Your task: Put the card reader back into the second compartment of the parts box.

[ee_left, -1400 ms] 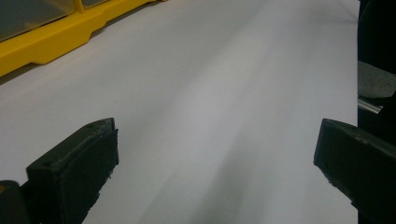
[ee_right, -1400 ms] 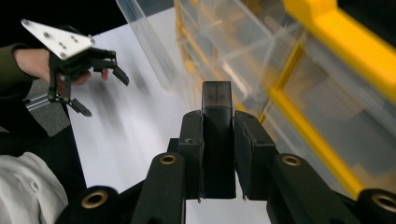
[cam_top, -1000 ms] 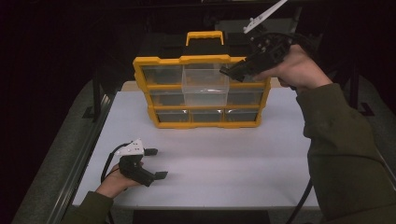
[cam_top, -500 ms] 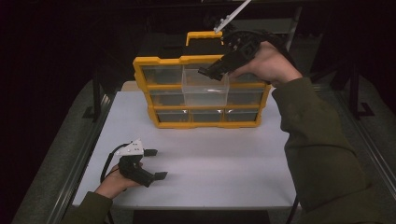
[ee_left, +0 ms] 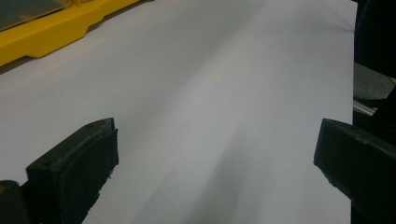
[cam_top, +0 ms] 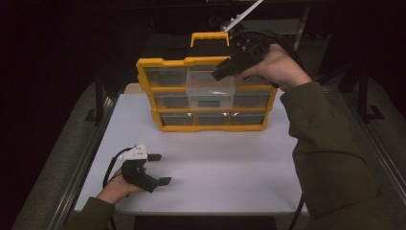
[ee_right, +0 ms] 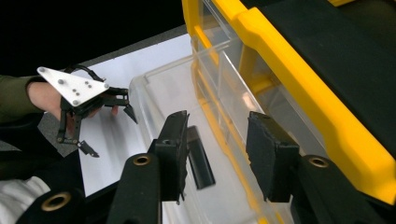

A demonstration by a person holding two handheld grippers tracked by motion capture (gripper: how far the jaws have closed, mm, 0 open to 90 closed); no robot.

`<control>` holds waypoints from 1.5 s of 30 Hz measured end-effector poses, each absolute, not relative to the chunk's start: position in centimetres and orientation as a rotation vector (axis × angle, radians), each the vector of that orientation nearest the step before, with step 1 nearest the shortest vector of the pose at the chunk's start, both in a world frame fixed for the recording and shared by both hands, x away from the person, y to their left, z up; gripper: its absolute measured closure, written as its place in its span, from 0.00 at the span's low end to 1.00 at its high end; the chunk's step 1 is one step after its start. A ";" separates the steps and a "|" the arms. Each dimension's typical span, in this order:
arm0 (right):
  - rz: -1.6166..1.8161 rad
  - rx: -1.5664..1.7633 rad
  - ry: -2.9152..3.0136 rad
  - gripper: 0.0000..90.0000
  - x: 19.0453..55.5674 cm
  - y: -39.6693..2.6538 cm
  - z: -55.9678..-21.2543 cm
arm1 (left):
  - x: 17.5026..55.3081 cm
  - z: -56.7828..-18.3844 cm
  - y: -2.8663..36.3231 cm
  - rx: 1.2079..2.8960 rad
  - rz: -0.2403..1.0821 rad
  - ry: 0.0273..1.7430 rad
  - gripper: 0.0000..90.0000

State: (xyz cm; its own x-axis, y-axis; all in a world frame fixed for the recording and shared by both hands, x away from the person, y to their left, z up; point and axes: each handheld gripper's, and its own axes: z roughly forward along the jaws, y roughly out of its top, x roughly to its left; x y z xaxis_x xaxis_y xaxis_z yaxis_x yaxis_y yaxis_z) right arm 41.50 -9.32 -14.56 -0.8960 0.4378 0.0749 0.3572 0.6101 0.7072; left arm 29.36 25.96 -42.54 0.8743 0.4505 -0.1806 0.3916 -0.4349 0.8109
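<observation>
My white table (cam_top: 230, 177) carries a yellow drawer organizer (cam_top: 163, 81) standing upright at its far side. Near the front left corner, my left gripper (cam_top: 159, 168) rests low on the bare surface, jaws spread apart.

Room dark, only the white table (cam_top: 215, 167) lit from above; soft shadows on it, glare on clear drawer (ee_right: 163, 93), close-up black jaws slightly blurred
</observation>
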 end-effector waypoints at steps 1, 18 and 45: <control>1.180 0.690 2.694 0.59 41.0 -10.5 -14.3 | 29.3 -42.6 25.9 2.074 0.076 0.612 0.00; 1.180 0.741 2.658 0.41 38.9 -13.7 -17.0 | 29.4 -42.6 25.9 2.069 0.073 0.621 0.00; 1.232 0.778 2.578 0.15 35.9 -14.8 -27.0 | 29.3 -42.6 25.9 2.075 0.082 0.617 0.00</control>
State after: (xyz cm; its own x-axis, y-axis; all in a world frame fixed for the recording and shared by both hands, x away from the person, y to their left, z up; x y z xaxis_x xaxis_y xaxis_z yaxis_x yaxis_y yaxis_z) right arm 35.91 -14.76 -27.01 -0.8471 0.5279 0.0610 0.3790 0.5198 0.7656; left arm 29.35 25.87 -42.64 0.8712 0.4571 -0.1787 0.3942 -0.4346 0.8098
